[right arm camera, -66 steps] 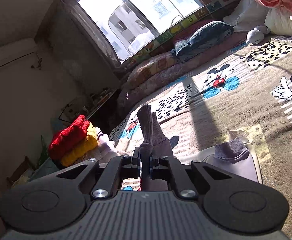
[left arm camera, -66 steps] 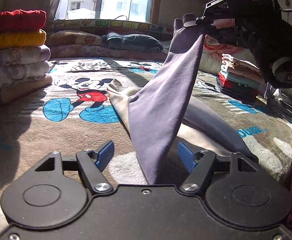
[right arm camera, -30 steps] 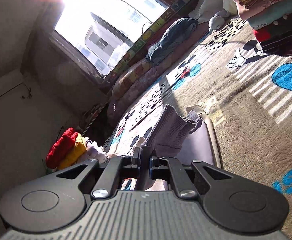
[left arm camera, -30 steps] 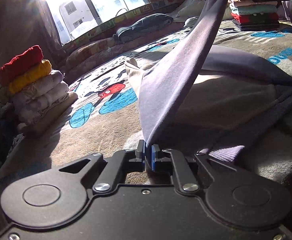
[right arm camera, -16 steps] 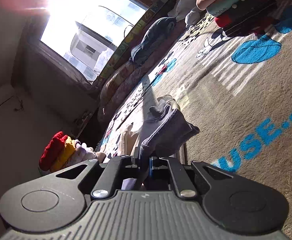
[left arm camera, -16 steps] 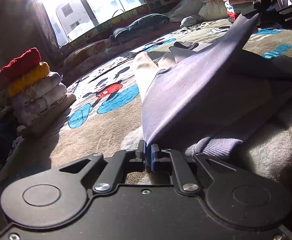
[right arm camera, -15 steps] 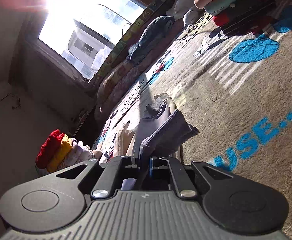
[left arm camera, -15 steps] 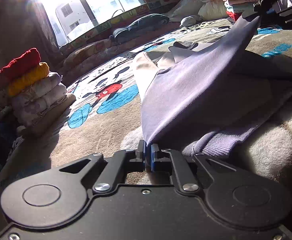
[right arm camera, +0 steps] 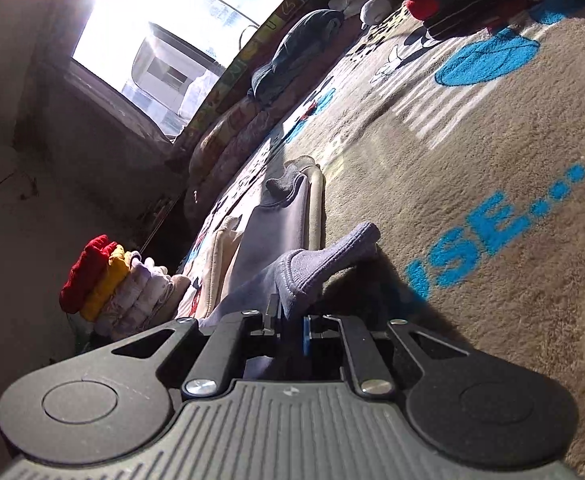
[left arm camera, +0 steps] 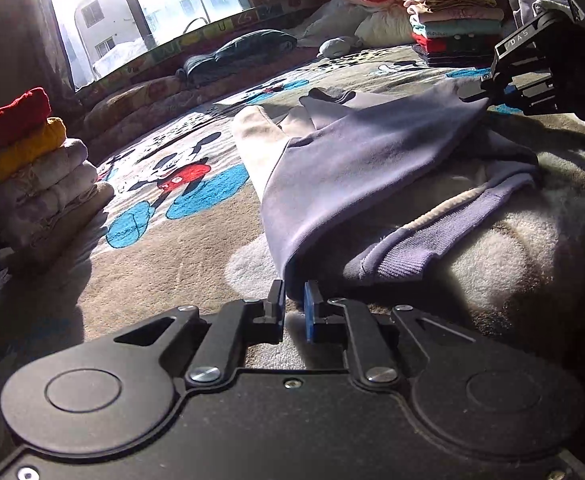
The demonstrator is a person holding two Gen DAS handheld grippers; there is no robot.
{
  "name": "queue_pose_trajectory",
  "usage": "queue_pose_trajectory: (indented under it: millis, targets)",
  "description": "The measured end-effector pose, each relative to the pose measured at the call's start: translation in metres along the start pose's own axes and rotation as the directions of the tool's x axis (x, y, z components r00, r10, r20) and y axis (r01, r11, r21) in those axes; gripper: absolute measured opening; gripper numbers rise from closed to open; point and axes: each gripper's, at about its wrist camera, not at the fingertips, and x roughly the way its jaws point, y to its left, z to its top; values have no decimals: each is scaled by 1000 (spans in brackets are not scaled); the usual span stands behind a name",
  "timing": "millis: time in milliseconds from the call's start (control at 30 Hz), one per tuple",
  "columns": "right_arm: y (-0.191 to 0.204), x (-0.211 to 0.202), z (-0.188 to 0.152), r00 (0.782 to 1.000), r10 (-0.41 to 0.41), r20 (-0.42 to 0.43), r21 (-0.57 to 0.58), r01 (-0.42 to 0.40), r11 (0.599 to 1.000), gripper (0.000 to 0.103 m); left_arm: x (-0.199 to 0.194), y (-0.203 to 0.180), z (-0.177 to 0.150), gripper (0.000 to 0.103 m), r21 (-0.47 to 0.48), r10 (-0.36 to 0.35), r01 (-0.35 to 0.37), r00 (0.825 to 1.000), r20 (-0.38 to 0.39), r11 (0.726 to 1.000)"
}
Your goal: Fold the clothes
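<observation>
The lavender sweatshirt lies spread on the cartoon-print blanket, its folded sleeve running from the left gripper at 6 o'clock of the left view toward the right gripper at 2 o'clock. The left jaws stand slightly parted with the fold's edge between them, seemingly letting go, while the right gripper appears lightly closed on the ribbed cuff. The soft, light, limp knit is best held at cuff or hem; "DAS" shows on the right gripper and "SE..." on the blanket.

A home bedroom: cartoon blanket, folded clothes stacks, window.
</observation>
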Motion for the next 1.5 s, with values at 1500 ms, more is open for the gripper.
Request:
queue_pose_trajectory:
  millis: [1500]
  targets:
    - [-24, 19, -5, 999, -1, -33, 124, 5, 992, 9, 259, 64, 198, 18, -15, -139, 138, 987, -80, 990]
